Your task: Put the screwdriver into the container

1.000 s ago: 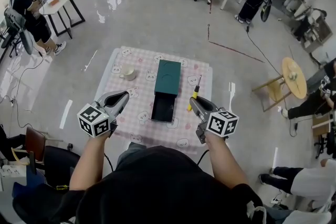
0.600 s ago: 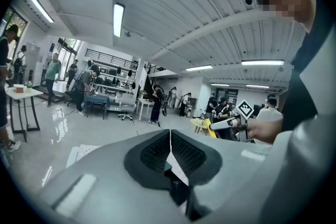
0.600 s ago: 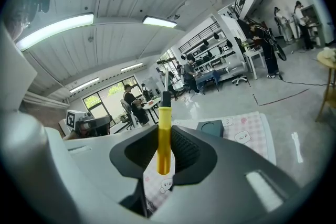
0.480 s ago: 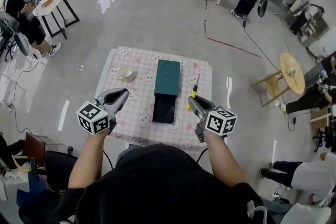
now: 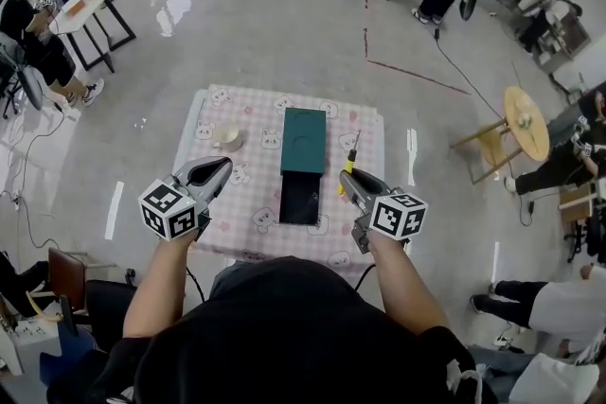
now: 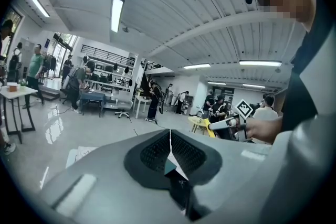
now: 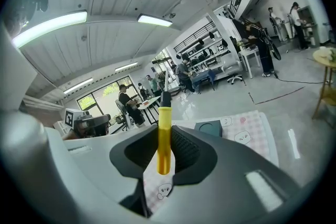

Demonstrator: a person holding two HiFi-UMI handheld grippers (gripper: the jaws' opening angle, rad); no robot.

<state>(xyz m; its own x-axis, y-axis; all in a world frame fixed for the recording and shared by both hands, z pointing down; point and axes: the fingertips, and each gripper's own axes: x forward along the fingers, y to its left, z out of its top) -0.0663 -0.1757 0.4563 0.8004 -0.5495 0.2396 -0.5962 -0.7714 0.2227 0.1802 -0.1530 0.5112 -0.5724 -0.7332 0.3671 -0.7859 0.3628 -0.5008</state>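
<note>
Seen from the head view, the person holds both tools over the near edge of the pink checked table (image 5: 213,123). The right gripper (image 5: 347,179) clamps the yellow-handled screwdriver (image 5: 348,166), shaft pointing away, just right of the green container (image 5: 303,139). The container's dark drawer (image 5: 300,197) is pulled out toward the person. 1 cup (image 5: 225,138) sits left of the container. The left gripper (image 5: 222,168) hovers over the table's left part.

In the left gripper view, its jaws are pressed together with nothing between them.

In the right gripper view, the 2 jaws pinch the screwdriver (image 7: 164,136) by its handle, and the container (image 7: 210,127) lies beyond.
</note>
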